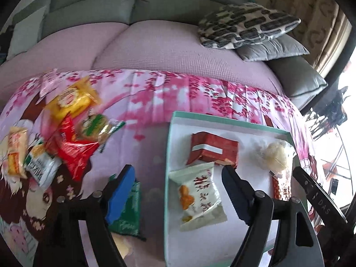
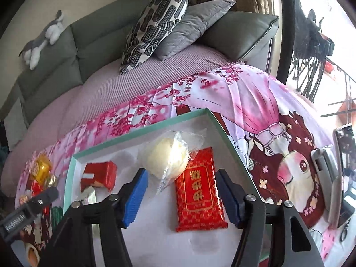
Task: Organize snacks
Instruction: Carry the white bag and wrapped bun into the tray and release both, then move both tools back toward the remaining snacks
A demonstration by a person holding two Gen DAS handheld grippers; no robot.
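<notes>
A pink cartoon-print cloth [image 1: 155, 102] covers the worktop before a grey sofa [image 2: 89, 37]. On it lies a shallow white tray [image 2: 142, 131] with a teal rim, holding a red box [image 1: 213, 150], a clear-wrapped pale bun [image 2: 166, 158], a red packet [image 2: 199, 191] and a pale green packet [image 1: 198, 197]. A pile of loose snacks [image 1: 66, 129] lies on the cloth left of the tray. The left gripper [image 1: 178, 184] hangs over the tray's left edge, fingers spread apart and empty. The right gripper [image 2: 181, 184] hangs above the red packet, fingers parted and clear of it.

Both tongs, left [image 1: 178, 191] and right [image 2: 181, 193], angle downward, jaws apart, empty.
</notes>
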